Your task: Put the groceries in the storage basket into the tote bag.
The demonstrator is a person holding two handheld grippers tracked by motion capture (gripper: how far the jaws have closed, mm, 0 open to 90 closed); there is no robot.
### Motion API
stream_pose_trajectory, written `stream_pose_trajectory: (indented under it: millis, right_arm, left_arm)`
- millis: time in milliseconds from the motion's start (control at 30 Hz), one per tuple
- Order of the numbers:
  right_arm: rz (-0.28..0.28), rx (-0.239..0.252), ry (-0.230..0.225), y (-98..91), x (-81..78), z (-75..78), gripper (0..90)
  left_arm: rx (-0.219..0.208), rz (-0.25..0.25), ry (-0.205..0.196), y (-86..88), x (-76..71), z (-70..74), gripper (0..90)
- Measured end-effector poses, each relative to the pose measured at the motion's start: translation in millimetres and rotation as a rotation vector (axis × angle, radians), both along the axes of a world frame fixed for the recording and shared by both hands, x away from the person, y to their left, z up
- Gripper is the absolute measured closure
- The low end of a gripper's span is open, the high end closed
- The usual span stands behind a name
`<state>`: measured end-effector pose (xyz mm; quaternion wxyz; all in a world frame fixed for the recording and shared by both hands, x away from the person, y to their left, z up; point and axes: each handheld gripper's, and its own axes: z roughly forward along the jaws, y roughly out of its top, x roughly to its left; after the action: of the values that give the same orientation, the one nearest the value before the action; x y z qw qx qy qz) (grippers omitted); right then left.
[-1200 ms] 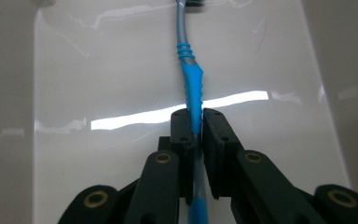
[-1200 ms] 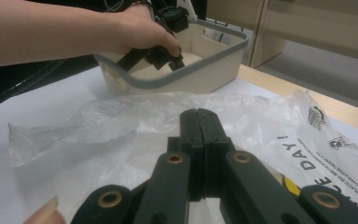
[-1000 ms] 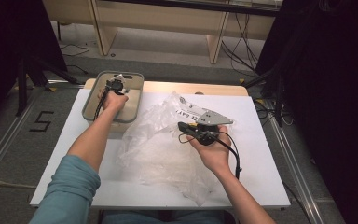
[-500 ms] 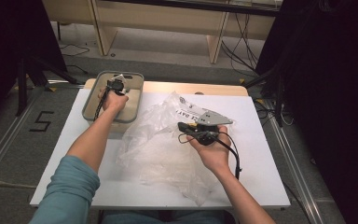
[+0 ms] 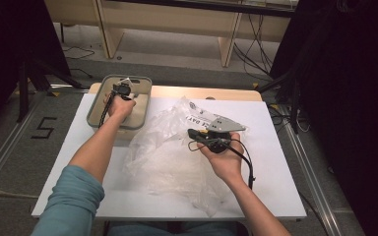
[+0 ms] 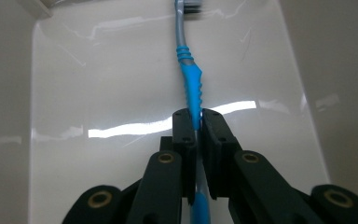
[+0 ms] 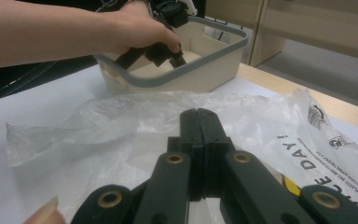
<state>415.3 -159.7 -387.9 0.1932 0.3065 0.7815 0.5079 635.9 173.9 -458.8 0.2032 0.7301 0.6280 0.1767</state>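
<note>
A blue and grey toothbrush (image 6: 192, 79) lies along the pale floor of a beige bin (image 6: 98, 93). My left gripper (image 6: 196, 116) is shut on its blue handle, with the bristle end pointing away from the jaws. From above, the left gripper (image 5: 122, 91) sits inside the bin (image 5: 98, 101) at the table's back left. My right gripper (image 5: 193, 132) hovers over a crumpled clear plastic bag (image 5: 167, 157) in the middle of the table. Its jaws (image 7: 197, 114) are shut with nothing visible between them, just above the bag (image 7: 98, 126).
The bin (image 7: 191, 74) has a grey rim, and the person's left hand (image 7: 135, 28) reaches into it. The bag carries black print (image 7: 303, 154) on its right part. The white table top (image 5: 275, 162) ends in a wooden strip (image 5: 226, 92) at the back.
</note>
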Motion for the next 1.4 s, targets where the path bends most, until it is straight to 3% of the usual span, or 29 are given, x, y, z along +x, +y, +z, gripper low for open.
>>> stream_pose_trajectory:
  millis: [533,1400]
  right_arm:
    - [0.003,-0.004,0.001,1.2,-0.5,-0.6,90.0]
    - [0.002,-0.005,0.001,2.2,-0.7,-1.1,90.0]
  left_arm:
    - [-0.001,0.009,-0.02,1.8,-1.1,4.3,84.1]
    - [-0.041,0.024,-0.097,20.4,-13.7,34.9,84.2]
